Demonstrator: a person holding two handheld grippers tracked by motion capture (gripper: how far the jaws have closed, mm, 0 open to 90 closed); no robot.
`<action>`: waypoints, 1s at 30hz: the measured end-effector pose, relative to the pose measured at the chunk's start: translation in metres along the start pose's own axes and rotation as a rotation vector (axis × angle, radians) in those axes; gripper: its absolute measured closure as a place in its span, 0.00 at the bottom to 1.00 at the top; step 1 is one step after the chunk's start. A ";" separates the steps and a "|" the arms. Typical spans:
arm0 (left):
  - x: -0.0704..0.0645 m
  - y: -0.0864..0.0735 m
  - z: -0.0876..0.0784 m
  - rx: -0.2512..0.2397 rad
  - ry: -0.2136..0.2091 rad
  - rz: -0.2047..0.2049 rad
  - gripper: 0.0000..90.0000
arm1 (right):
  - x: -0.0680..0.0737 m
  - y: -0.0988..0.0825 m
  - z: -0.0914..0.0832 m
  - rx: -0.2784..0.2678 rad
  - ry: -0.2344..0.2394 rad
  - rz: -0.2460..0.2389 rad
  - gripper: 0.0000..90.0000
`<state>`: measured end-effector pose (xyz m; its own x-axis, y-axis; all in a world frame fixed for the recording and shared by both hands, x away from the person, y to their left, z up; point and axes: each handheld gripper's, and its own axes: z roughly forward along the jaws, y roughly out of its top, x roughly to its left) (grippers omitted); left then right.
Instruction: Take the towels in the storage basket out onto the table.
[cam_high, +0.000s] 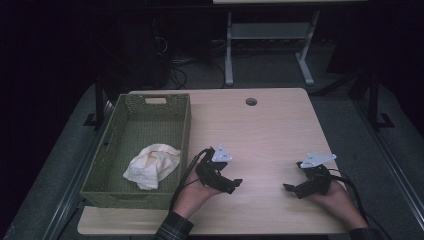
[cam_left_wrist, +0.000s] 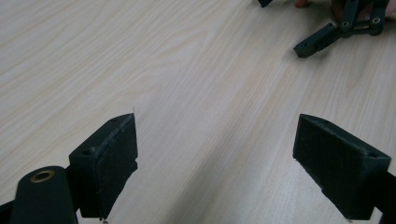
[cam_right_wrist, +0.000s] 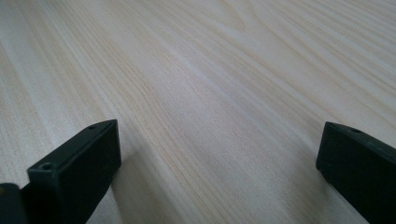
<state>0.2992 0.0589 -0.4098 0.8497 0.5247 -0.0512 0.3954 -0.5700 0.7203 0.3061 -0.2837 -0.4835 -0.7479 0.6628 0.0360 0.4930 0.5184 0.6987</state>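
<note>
A green woven basket (cam_high: 107, 165) stands on the left part of the light wooden table (cam_high: 265, 130), and a crumpled cream cloth (cam_high: 151, 165) lies inside it near the front. My left gripper (cam_high: 234, 184) rests low over the table just right of the basket, jaws open, nothing between them. My right gripper (cam_high: 291, 190) sits near the front right, also open and empty, pointing left toward the other one. In the left gripper view my left gripper (cam_left_wrist: 215, 158) looks across bare wood to the right gripper's fingers (cam_left_wrist: 317, 39). The right gripper (cam_right_wrist: 217, 163) faces plain tabletop.
A round cable hole (cam_high: 251, 101) sits near the table's far edge. Behind the table stand a white desk frame (cam_high: 270, 45) and floor cables. Bare wood lies between and beyond the grippers.
</note>
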 end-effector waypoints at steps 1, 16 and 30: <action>0.000 0.001 -0.001 -0.001 0.000 0.005 0.15 | 0.000 0.000 0.000 0.001 0.000 0.001 0.00; 0.003 0.015 -0.010 -0.017 -0.002 0.022 0.15 | 0.000 0.000 0.000 0.000 0.000 0.000 0.00; 0.013 0.023 -0.022 -0.047 -0.007 0.030 0.15 | 0.000 0.000 0.000 0.002 -0.002 0.005 0.00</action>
<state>0.3120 0.0661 -0.3787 0.8635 0.5032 -0.0334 0.3527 -0.5553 0.7531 0.3056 -0.2836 -0.4834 -0.7447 0.6663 0.0385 0.4978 0.5160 0.6971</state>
